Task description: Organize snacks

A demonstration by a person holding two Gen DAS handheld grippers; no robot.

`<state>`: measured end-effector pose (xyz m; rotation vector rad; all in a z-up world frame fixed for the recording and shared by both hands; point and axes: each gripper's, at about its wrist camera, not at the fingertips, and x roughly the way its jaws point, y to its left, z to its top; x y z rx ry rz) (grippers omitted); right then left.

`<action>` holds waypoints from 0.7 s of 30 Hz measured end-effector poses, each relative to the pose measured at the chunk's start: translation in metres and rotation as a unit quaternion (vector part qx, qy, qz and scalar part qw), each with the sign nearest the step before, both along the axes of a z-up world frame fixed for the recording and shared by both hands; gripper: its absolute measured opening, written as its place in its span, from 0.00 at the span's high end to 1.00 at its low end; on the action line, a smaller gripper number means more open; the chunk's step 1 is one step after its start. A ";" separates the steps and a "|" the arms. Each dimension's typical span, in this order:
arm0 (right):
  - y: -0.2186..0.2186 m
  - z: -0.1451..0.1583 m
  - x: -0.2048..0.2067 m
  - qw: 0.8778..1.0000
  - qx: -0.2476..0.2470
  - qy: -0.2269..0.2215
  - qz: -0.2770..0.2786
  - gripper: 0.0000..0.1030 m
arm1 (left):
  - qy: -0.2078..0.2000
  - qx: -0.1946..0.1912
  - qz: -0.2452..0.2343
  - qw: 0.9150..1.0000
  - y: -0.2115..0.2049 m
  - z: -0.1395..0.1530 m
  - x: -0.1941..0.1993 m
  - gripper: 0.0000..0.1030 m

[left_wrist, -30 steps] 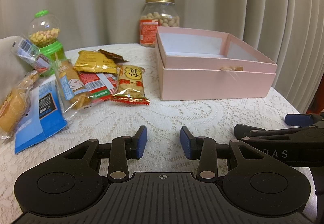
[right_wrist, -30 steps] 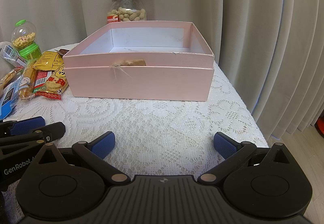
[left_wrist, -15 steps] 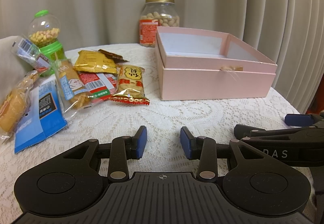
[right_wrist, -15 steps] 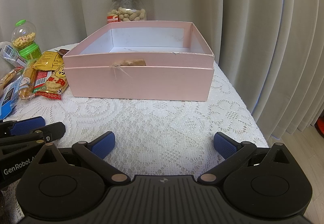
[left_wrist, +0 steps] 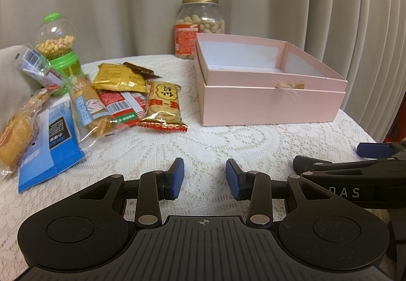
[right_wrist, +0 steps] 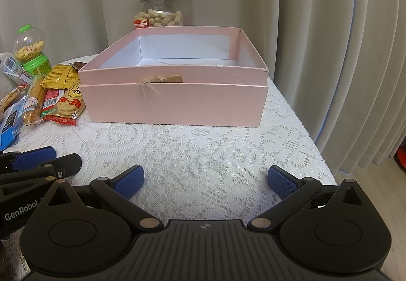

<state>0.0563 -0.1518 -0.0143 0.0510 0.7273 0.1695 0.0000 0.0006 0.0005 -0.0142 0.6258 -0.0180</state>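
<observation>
An open pink box (left_wrist: 269, 105) (right_wrist: 175, 103) sits on the lace-covered table, empty inside. Left of it lies a pile of snack packets: a rice-cracker pack (left_wrist: 163, 105) (right_wrist: 69, 107), a yellow pack (left_wrist: 118, 78), a red-and-white pack (left_wrist: 121, 104), a bunny-print biscuit pack (left_wrist: 90, 108) and a blue pack (left_wrist: 48, 144). My left gripper (left_wrist: 204, 178) is partly open and empty, low over the cloth in front of the snacks. My right gripper (right_wrist: 204, 180) is wide open and empty, in front of the box.
A jar of peanuts (left_wrist: 199, 27) (right_wrist: 158, 10) stands behind the box. A green candy dispenser (left_wrist: 57, 50) (right_wrist: 30, 52) stands at the far left. Curtains hang close behind and to the right. The table edge drops off at right (right_wrist: 317, 154).
</observation>
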 end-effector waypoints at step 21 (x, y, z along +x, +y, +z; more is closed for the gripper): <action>0.000 0.000 0.000 1.000 0.000 0.000 0.000 0.00 | 0.000 0.010 0.000 1.000 -0.002 0.000 0.000 0.59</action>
